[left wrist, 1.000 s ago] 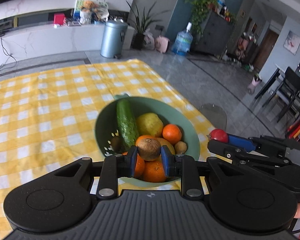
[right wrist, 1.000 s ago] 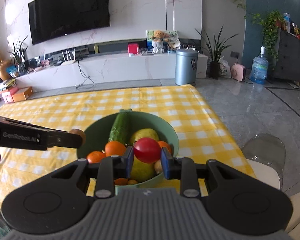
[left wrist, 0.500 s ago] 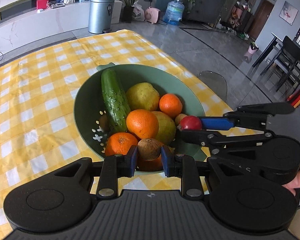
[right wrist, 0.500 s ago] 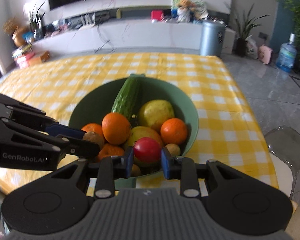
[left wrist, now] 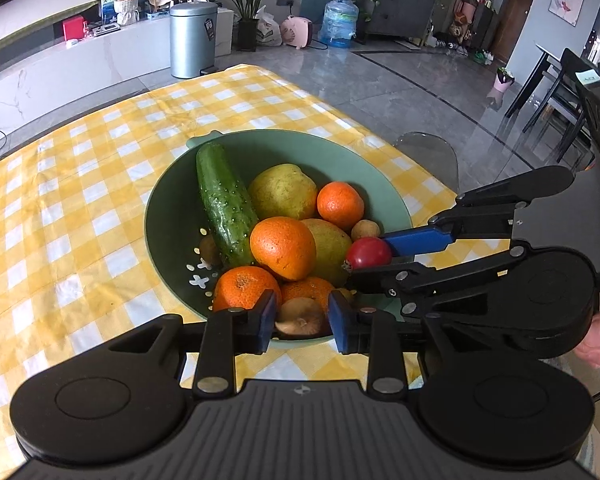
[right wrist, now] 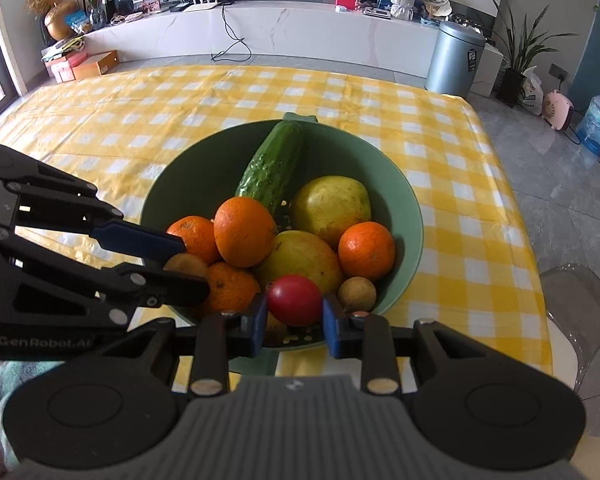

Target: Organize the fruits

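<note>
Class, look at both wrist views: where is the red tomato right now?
The red tomato sits between the right gripper pads over the green bowl's near rim, beside a small brown fruit.

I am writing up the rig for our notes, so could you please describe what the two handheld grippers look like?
Both are matte black. The left gripper and right gripper each have two black linkage fingers with silver rivets, blue rectangular pads, and a ribbed grey body flanked by round black housings. Seen from the right wrist view, the left gripper's side bears grey "GenRobot.AI" lettering. No cables or sleeves are visible.

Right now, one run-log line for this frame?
left hand-held gripper: opening, brown fruit between jaws | right hand-held gripper: shut on red fruit | both over green bowl
</note>
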